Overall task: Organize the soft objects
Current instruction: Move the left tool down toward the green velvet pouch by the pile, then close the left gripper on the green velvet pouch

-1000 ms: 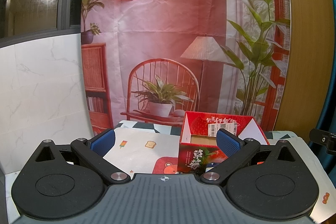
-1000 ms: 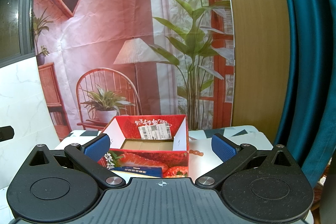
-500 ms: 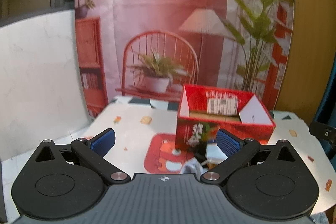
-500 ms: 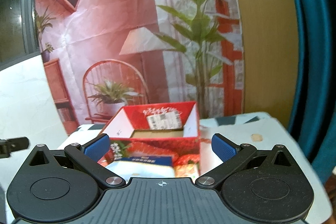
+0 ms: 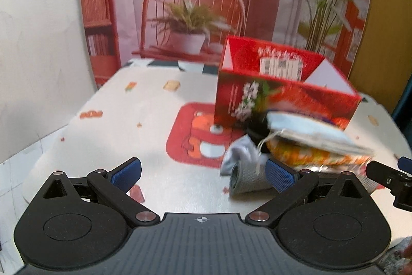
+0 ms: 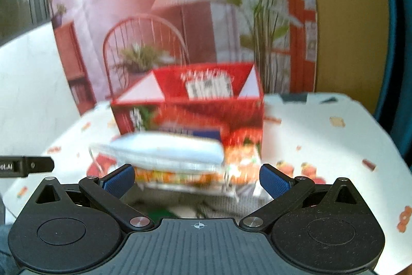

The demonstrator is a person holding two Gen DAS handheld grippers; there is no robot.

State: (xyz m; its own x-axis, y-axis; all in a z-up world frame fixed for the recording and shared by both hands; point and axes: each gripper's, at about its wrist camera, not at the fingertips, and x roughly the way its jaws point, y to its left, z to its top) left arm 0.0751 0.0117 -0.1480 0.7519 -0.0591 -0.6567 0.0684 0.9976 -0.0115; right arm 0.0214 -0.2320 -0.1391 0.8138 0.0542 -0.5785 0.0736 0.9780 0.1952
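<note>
I tilt both wrists down: soft pile (image 6: 164,159) now in view, mid-table (image 5: 108,120), touching red box (image 5: 283,105) front. Left gripper (image 5: 202,170), right gripper (image 6: 195,178) spread, empty. Picking can start.

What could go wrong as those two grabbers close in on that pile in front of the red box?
The pile is stacked loosely, so pulling one piece may topple the rest. The grey rolled cloth lies against the left gripper's right finger and could get pushed away. The right gripper is open close beside, so the two might bump. The pictures are blurred.
</note>
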